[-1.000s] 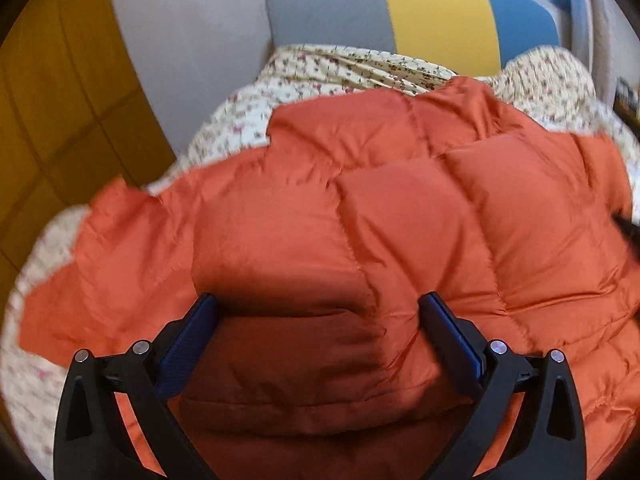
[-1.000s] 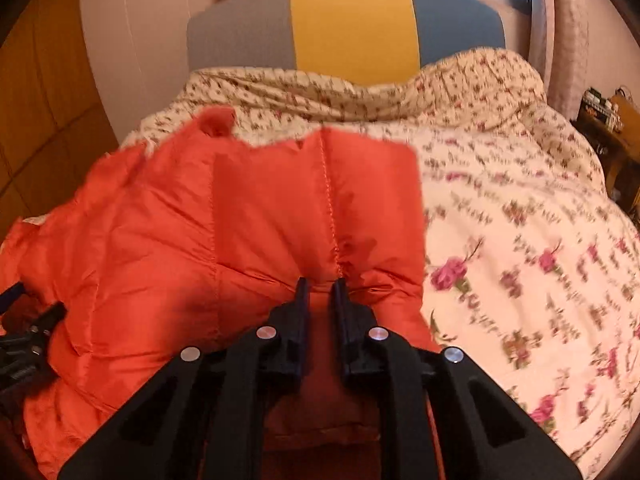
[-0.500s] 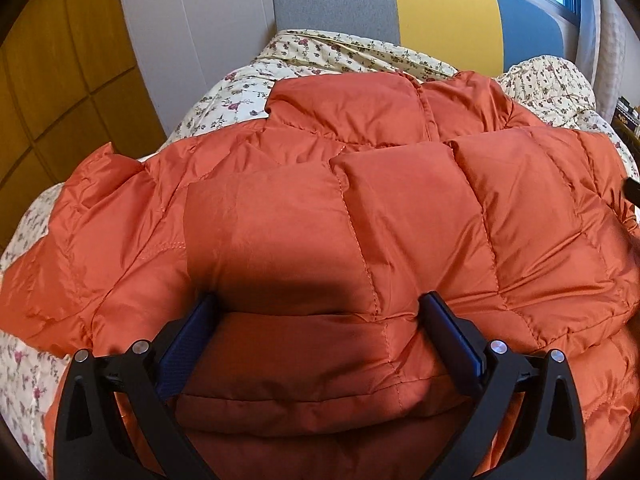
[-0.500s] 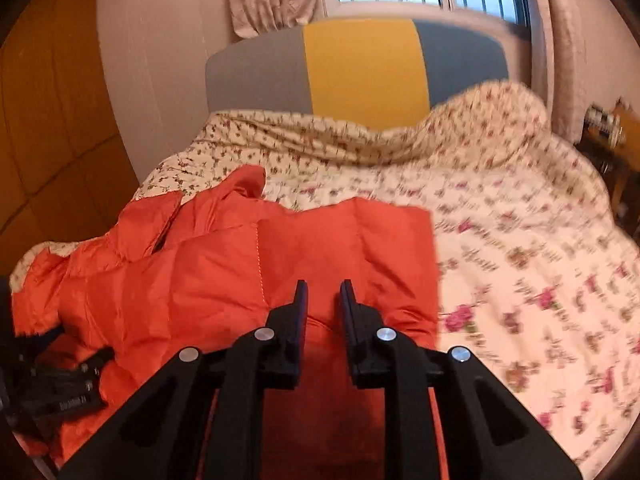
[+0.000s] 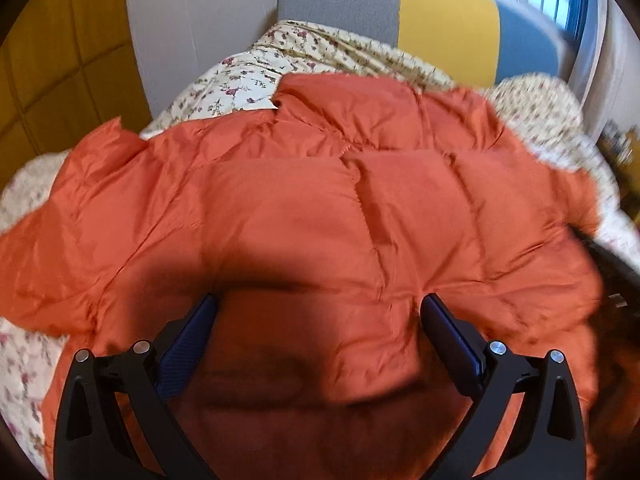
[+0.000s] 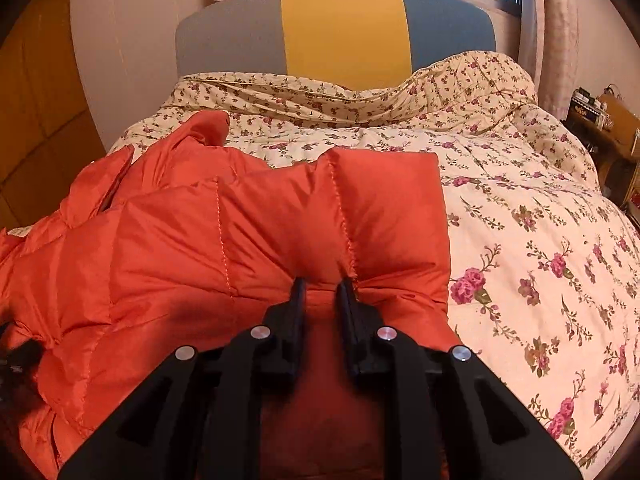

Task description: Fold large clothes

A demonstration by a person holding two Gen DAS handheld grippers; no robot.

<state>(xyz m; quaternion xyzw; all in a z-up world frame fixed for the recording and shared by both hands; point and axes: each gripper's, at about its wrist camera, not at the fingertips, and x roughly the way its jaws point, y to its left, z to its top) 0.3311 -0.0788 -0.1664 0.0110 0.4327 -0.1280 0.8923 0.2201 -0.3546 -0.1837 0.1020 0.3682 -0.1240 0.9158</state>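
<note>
nearest you: your right gripper has its jaws nearly together w/ a pinch of the orange puffer jacket between them, right by a quilting seam near the jacket's right edge. looks clamped on the fabric, but only a thin bit of the slick shell shows in the pinch, so i'd call the hold weak. risk 1: if you lift or drag now the shell could slide out of the pads and the folded panel flops back.

your left gripper has its jaws wide apart, hovering over the jacket w/ nothing pressed between the pads. its shadow lies on the fabric right under it. that side of the jacket is loose, so risk 2: any pull from the right alone will prob skew the whole thing across the bed instead of folding it.

further out: the jacket lies spread on the floral quilt, left of centre in the right wrist view, w/ a bunched sleeve or collar end poking up at its far left. risk 3: that lump gets trapped inside the fold, and puffy fill springs open anyway, so the fold may not stay flat unless pressed.

farthest: grey and yellow headboard, well clear.
</note>
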